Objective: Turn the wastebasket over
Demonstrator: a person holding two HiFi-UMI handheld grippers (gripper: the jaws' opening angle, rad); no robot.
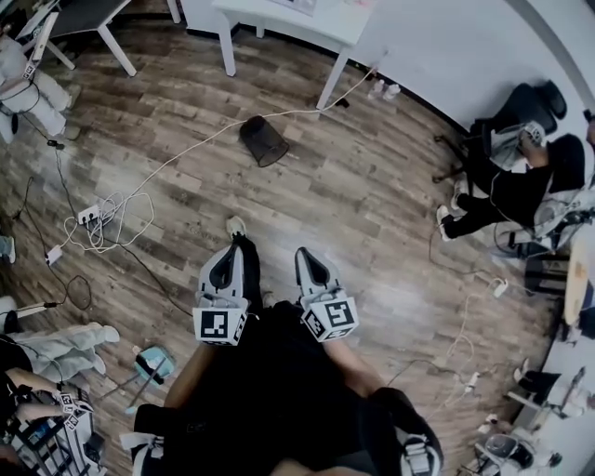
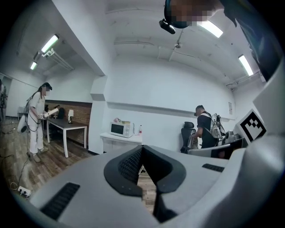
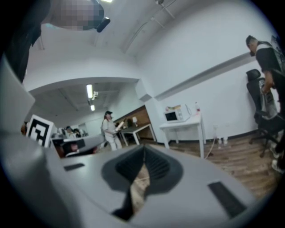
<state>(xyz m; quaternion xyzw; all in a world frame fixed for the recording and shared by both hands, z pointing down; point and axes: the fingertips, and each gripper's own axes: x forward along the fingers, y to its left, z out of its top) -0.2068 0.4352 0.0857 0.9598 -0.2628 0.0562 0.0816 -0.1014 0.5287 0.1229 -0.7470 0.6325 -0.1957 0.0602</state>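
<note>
A black mesh wastebasket [image 1: 264, 140] lies tipped on the wood floor, far ahead of both grippers, beside a white cable. My left gripper [image 1: 224, 257] and right gripper [image 1: 307, 257] are held side by side in front of the body, well short of the basket. Both are shut with nothing between the jaws. In the left gripper view the left gripper [image 2: 142, 149] has its dark pads meeting; in the right gripper view the right gripper [image 3: 144, 150] shows the same. The wastebasket is hidden in both gripper views.
A white table [image 1: 288, 23] stands beyond the basket, with a microwave [image 2: 121, 129] on it. A white cable [image 1: 177, 158] runs across the floor to a power strip [image 1: 90, 216]. A person in black [image 1: 507, 186] is at the right by a chair; another person [image 2: 35, 120] stands left.
</note>
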